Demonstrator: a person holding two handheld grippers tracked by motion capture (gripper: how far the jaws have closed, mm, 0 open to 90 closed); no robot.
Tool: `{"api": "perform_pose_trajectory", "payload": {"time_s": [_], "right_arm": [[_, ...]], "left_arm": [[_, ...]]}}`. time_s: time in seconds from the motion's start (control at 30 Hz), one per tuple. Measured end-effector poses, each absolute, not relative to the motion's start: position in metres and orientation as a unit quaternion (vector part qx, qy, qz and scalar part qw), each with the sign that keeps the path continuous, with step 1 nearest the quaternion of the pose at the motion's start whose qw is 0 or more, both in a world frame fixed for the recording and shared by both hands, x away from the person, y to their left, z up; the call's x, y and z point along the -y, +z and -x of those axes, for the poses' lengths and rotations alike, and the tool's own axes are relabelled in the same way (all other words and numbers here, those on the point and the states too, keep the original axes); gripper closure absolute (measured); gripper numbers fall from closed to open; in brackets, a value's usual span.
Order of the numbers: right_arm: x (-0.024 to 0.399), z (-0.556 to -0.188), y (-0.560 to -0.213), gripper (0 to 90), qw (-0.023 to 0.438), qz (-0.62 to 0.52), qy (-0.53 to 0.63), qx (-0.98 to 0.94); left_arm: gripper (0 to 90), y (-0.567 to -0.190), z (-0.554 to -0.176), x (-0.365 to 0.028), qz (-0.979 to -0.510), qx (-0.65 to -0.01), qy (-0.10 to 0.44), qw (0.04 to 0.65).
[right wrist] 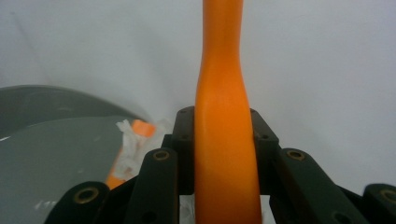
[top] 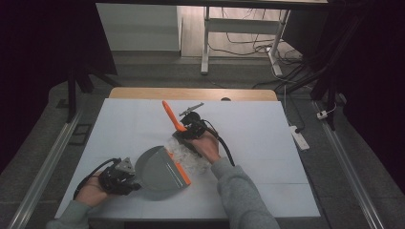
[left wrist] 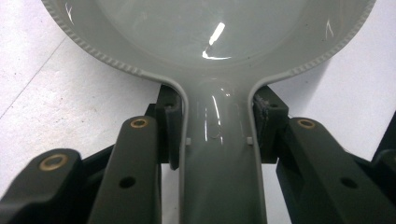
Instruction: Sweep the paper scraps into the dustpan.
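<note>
Grey plastic is what the left tongs [left wrist: 217, 135] are pinching — the narrow handle of a grey plastic dustpan [top: 160, 168] with an orange rubber lip, both pads pressed against the handle's sides just behind where it widens into the pan. The right tongs [right wrist: 223, 140] are clamped on the orange plastic handle of a small brush [top: 171, 116], which rises straight out beyond the tong tips and points away across the white worktop [top: 267, 143].

Sweeping looks to be the step in hand: a heap of crumpled white paper scraps [top: 187, 153] is to go into the pan. To do it well, I would say the pan's orange lip [top: 180, 171] should stay flat on the worktop with no gap beneath it, and the left tongs should brace it against the push. The brush wants short, low strokes towards the lip, starting from the far side of the heap, so that light scraps slide in and do not scatter or skip over the pan's wall.

As for places, the scraps lie just below the right tongs, under the brush end and beside the hand [top: 206, 145]. From the left tongs they sit beyond the pan's mouth, touching or nearly touching the lip — the right gripper view shows a few white bits right at the orange edge.
</note>
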State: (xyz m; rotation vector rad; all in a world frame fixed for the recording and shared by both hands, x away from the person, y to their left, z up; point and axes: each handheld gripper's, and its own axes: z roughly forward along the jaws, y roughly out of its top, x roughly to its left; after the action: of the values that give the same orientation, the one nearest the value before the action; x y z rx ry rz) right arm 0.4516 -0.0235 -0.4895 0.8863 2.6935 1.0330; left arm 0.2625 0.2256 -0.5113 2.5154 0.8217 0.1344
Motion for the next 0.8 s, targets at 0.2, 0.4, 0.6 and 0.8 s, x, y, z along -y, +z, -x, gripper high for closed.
{"api": "perform_pose_trajectory", "payload": {"time_s": [0.2, 0.4, 0.6, 0.8], "right_arm": [[0.011, -0.43, -0.488, 70.2, 0.044, -0.264, 0.344, -0.9], [0.005, -0.411, -0.481, 70.1, 0.032, -0.235, 0.36, -0.903], [0.024, -0.408, -0.452, 70.1, 0.084, -0.242, 0.412, -0.874], [0.054, -0.421, -0.445, 70.1, 0.111, -0.289, 0.421, -0.853]], "left_arm": [[62.0, -0.512, -0.263, -0.226, -0.921, -0.3, 0.047, 0.244], [62.0, -0.511, -0.263, -0.226, -0.921, -0.3, 0.048, 0.244], [62.0, -0.512, -0.263, -0.226, -0.921, -0.3, 0.049, 0.244], [62.1, -0.512, -0.263, -0.226, -0.921, -0.3, 0.049, 0.244]]}}
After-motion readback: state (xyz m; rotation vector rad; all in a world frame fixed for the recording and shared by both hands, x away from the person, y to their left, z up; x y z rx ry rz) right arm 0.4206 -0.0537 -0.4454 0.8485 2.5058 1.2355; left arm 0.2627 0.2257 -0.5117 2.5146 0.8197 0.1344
